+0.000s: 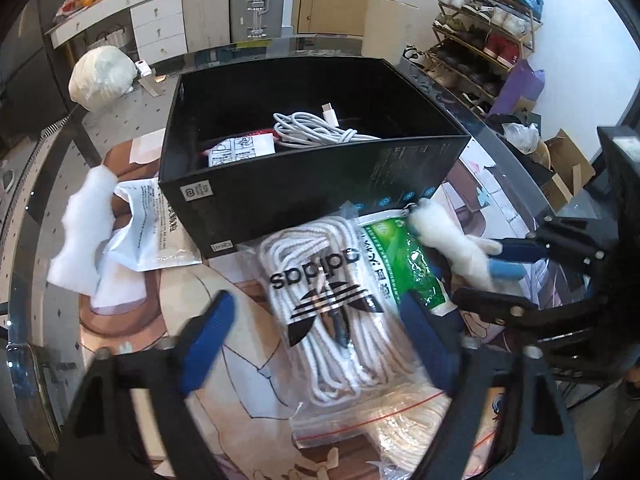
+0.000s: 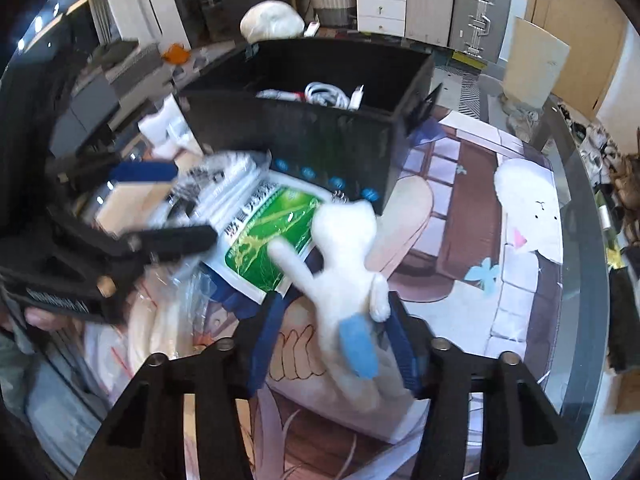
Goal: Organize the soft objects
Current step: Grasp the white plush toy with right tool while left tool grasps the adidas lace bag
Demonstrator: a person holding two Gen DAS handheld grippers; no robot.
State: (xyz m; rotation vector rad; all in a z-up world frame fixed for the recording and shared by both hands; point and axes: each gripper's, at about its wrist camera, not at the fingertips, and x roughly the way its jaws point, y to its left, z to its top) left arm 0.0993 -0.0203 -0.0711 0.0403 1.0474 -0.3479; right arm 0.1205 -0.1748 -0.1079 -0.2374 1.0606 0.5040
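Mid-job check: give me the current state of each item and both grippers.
black box: open-topped, upright on the table.
white cable: coiled, inside the box.
bag of white rope: sealed, lying flat, between the left gripper's open fingers, not pinched.
green packet: lying flat against the box's front.
white plush toy: gripped in the right gripper.
white padding: loose, left of the box.

Both wrist views look steeply down, close; both share the black box (image 1: 312,184)
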